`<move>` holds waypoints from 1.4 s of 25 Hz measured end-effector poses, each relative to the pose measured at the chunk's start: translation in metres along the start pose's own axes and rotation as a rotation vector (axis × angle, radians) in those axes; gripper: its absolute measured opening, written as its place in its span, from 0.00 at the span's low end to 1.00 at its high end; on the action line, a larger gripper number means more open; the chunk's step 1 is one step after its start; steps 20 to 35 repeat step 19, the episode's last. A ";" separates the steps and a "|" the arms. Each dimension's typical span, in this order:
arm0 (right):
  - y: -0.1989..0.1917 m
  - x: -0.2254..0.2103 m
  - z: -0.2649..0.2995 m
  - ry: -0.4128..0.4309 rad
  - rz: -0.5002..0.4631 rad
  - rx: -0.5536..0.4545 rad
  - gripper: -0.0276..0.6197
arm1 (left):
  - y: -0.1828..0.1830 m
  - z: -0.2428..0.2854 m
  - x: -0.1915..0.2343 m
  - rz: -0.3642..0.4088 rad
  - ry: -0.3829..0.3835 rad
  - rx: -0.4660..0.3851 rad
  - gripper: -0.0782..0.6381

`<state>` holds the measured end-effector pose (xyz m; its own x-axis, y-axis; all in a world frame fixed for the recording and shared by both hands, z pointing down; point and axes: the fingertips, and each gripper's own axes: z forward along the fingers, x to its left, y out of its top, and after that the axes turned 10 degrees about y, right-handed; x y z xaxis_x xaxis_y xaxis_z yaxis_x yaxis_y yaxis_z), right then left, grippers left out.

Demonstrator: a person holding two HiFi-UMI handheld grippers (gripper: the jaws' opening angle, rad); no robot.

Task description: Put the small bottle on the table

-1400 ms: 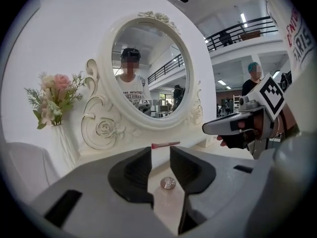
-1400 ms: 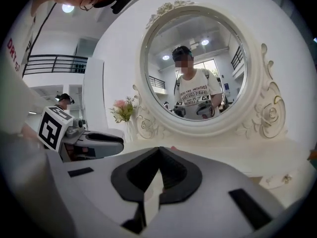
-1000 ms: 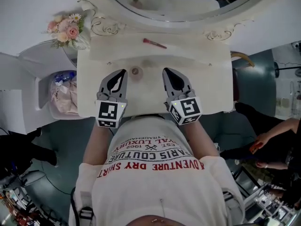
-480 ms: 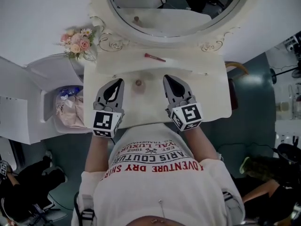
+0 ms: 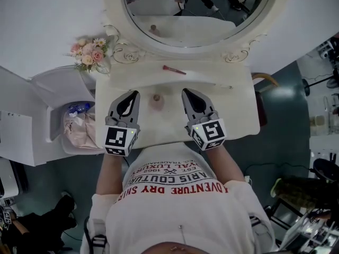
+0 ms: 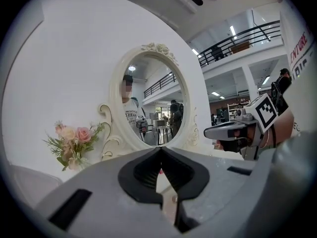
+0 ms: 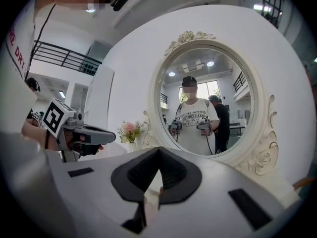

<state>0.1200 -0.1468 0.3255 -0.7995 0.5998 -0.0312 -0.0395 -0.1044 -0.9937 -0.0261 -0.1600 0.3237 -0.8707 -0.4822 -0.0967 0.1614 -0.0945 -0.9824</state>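
The small bottle (image 5: 156,97), a tiny pale thing with a brownish-pink round top, stands upright on the cream-white vanity counter (image 5: 233,107). It sits between the two tools and touches neither.

The left tool (image 5: 134,93), grey with black pads and a black-and-white marker cube at its rear, hangs over the counter just left of the small bottle. In the left gripper view the left tool (image 6: 159,150) has its tips pressed together, and nothing is caught in the hollow between the pads.

The right tool (image 5: 186,92), built the same way, hangs over the counter just right of the bottle. In the right gripper view the right tool (image 7: 158,150) is likewise closed tip to tip and empty.

At the back of the counter rises a large oval mirror (image 5: 212,9) in an ornate cream frame. A slim red stick-shaped item (image 5: 174,69) lies near its base. A bunch of pink and white flowers (image 5: 88,54) stands at the counter's left rear corner. Beside the counter, lower left, is a white bin (image 5: 79,127) lined with a pale plastic bag. The person wears a white T-shirt (image 5: 175,194) with red and black lettering.
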 end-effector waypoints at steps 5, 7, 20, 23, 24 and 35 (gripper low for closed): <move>0.000 -0.002 0.000 -0.004 0.014 -0.008 0.04 | -0.001 0.002 -0.004 -0.006 -0.020 0.001 0.12; 0.000 -0.002 -0.001 -0.005 0.014 -0.011 0.04 | -0.001 0.002 -0.004 -0.015 -0.029 -0.002 0.12; -0.003 -0.006 0.001 -0.019 0.018 -0.019 0.04 | -0.003 0.008 -0.009 -0.006 -0.065 -0.016 0.12; -0.003 -0.006 0.001 -0.019 0.018 -0.019 0.04 | -0.003 0.008 -0.009 -0.006 -0.065 -0.016 0.12; -0.003 -0.006 0.001 -0.019 0.018 -0.019 0.04 | -0.003 0.008 -0.009 -0.006 -0.065 -0.016 0.12; -0.003 -0.006 0.001 -0.019 0.018 -0.019 0.04 | -0.003 0.008 -0.009 -0.006 -0.065 -0.016 0.12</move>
